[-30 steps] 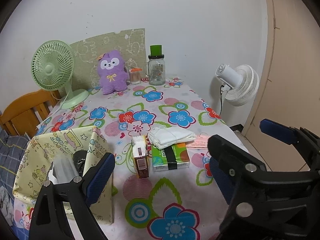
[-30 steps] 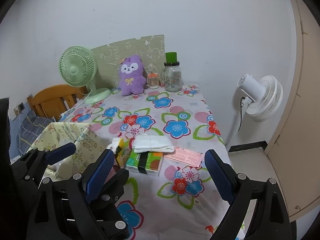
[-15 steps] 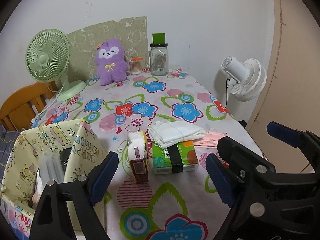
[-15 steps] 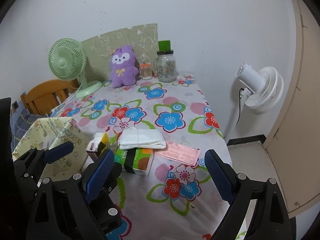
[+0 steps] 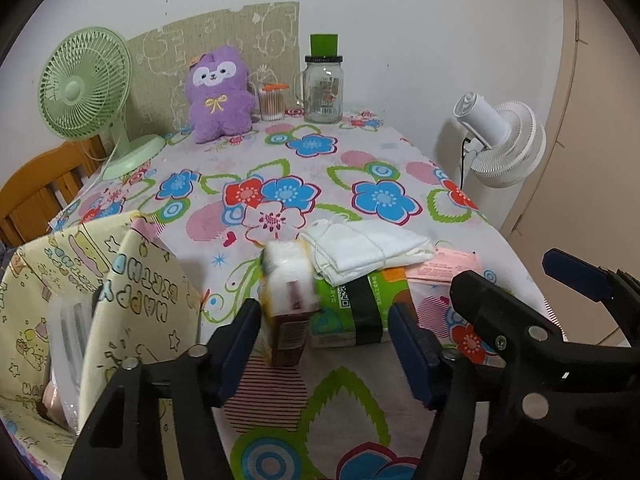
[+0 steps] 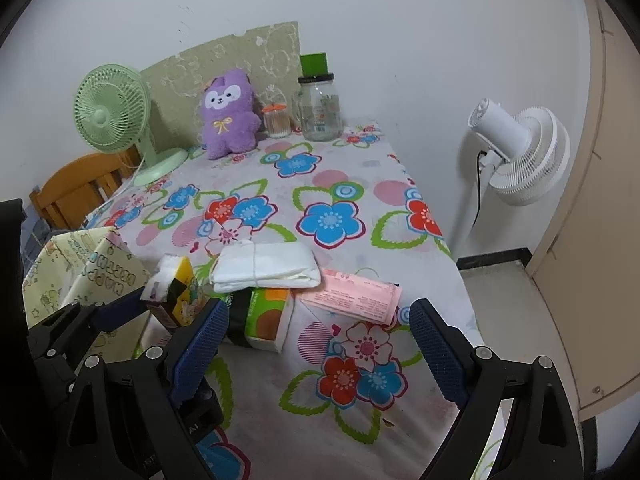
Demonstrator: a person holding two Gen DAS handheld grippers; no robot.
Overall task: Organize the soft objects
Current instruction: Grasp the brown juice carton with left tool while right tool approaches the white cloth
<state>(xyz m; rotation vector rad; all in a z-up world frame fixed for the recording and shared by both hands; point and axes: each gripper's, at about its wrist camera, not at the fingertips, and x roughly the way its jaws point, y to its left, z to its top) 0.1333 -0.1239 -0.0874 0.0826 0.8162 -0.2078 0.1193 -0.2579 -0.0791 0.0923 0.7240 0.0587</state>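
On the flower-print tablecloth (image 5: 288, 152), near its front edge, the green plastic-wrapped tissue pack (image 5: 352, 312) lies under folded white cloths (image 5: 368, 248). Beside it stands a small brown tissue packet (image 5: 286, 304): light, squashy, best pinched across its sides. The left gripper (image 5: 320, 344) has just been closing around it, seemingly not touching; the right gripper (image 6: 316, 344) gapes wide, empty.

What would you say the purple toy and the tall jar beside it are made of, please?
The purple bear-shaped toy looks like fuzzy plush fabric: matte nap, rounded soft outline. The tall clear jar with the green cap appears to be glass, transparent with glints; its cap looks like plastic.
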